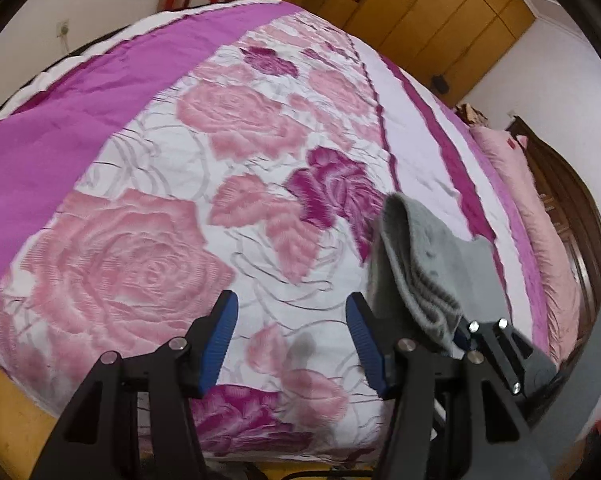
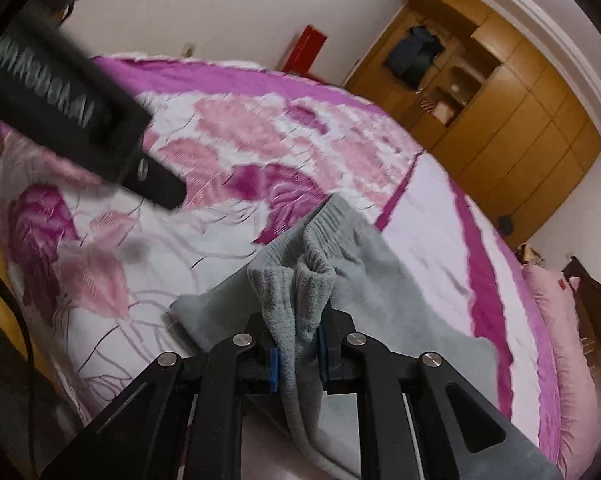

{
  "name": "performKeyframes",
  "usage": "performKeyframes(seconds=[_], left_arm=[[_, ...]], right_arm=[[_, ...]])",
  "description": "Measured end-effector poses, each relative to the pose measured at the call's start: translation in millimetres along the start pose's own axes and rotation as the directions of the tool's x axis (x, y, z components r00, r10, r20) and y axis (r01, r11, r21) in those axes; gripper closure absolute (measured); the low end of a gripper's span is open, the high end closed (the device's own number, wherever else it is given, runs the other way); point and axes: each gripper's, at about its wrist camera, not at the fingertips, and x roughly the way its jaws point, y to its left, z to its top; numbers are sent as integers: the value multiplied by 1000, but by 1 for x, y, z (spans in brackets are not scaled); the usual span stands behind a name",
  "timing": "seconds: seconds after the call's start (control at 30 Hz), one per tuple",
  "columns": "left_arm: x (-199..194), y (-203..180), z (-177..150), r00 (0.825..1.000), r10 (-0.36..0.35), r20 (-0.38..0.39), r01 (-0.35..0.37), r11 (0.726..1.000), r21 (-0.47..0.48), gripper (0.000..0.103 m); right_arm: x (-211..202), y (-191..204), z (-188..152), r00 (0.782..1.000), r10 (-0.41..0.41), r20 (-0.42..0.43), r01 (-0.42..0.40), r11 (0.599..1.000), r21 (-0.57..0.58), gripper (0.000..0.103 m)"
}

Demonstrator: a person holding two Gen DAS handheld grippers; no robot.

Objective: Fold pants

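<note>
One floral bedspread (image 1: 148, 240), wooden wardrobe (image 1: 440, 12) behind

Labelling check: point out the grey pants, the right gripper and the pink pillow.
grey pants (image 2: 320, 240): right wrist view, ribbed waistband above the jaws.
right gripper (image 2: 297, 360): right wrist view, between the blue pads, shut on the fabric.
pink pillow (image 1: 540, 216): left wrist view, its top face by the headboard.

pants (image 2: 300, 300): soft matt grey fleece cloth, ribbed at the band | bedspread (image 1: 148, 208): quilted, faintly shiny rose-print cloth | right claw (image 2: 296, 356): matt black plastic, ridged blue pads, bright metal pins | wardrobe (image 2: 520, 128): smooth, slightly glossy wood
</note>
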Motion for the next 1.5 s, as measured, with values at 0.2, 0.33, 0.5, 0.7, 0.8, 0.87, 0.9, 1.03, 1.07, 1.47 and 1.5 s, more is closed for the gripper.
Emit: performKeyframes(seconds=[0.2,0.33,0.5,0.7,0.8,0.87,0.9,1.03,1.07,1.47,1.5], left_arm=[[-10,11,4,998,-50,30,52,997,-54,44],[-12,7,6,997,-60,39,61,997,-46,44],[-23,-23,7,990,-104,98,103,994,24,44],[-21,-112,6,972,-204,120,171,955,241,44],[6,-153,1,975,-213,60,187,937,295,47],[22,-169,-7,984,-173,30,155,934,322,52],[28,-176,-14,987,-161,19,145,931,334,55],[46,-215,-54,987,-150,-60,159,844,512,54],[50,-230,-67,987,-139,-74,156,800,580,54],[83,-302,-143,978,-143,-152,207,552,808,45],[87,-305,-145,983,-122,-138,183,548,816,45]], right_arm=[[-2,21,-8,998,-49,47,55,991,-119,80],[-27,-11,-11,972,217,93,-224,971,77,66],[-46,-81,-31,866,459,196,-499,785,366,66],[-52,-191,-111,873,418,253,-482,649,589,81],[-53,-244,-163,906,352,236,-406,557,724,90],[-65,-261,-191,943,265,200,-320,562,763,90],[-73,-263,-203,960,222,171,-271,584,765,87],[-84,-244,-242,984,146,106,-175,628,758,73],[-83,-238,-250,984,142,108,-173,618,767,73],[-70,-221,-267,986,142,93,-164,669,725,68],[-73,-223,-270,983,143,112,-179,655,734,67]])
